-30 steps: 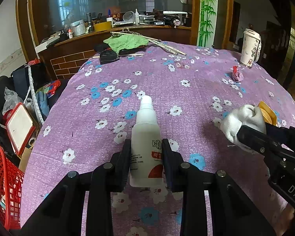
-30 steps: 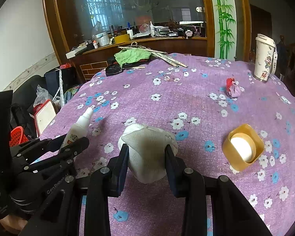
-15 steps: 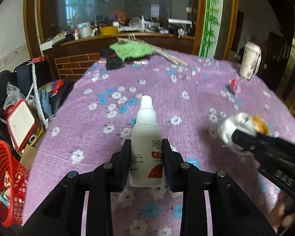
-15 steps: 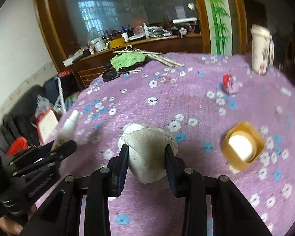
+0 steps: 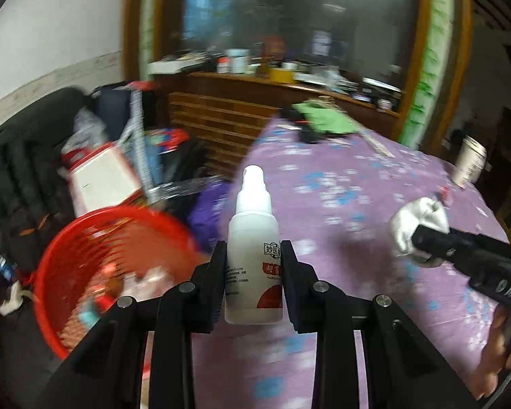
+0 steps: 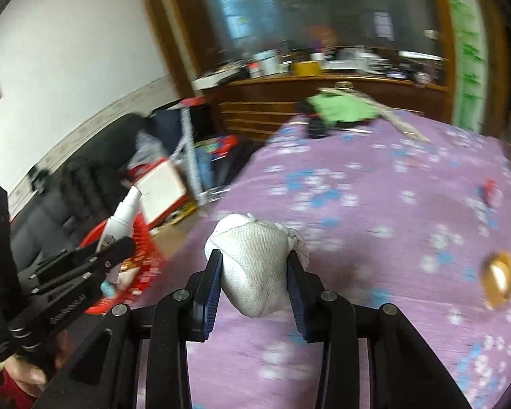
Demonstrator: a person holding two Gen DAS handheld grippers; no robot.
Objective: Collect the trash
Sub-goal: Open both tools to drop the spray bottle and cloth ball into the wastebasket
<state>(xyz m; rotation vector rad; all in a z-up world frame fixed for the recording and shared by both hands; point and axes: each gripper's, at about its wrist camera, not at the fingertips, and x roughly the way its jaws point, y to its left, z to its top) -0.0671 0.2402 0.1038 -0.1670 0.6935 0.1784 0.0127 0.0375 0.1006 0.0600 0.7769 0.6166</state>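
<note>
The left gripper (image 5: pixel 253 283) is clamping a white plastic spray bottle with a red label (image 5: pixel 253 259), holding it upright above the table edge beside the red plastic mesh basket (image 5: pixel 71 255). The right gripper (image 6: pixel 254 284), its jaws having just been opening slightly, is gripping a crumpled white cloth wad (image 6: pixel 255 259) above the purple flower-print tablecloth (image 6: pixel 374 204).

Left gripper (image 5: pixel 253 283) with bottle (image 5: pixel 253 255) now swings off the table edge; red basket (image 5: pixel 68 259) sits just left of it. Right gripper (image 6: pixel 253 286), jaws just easing wider, carries rag (image 6: pixel 255 266) leftward too.
</note>
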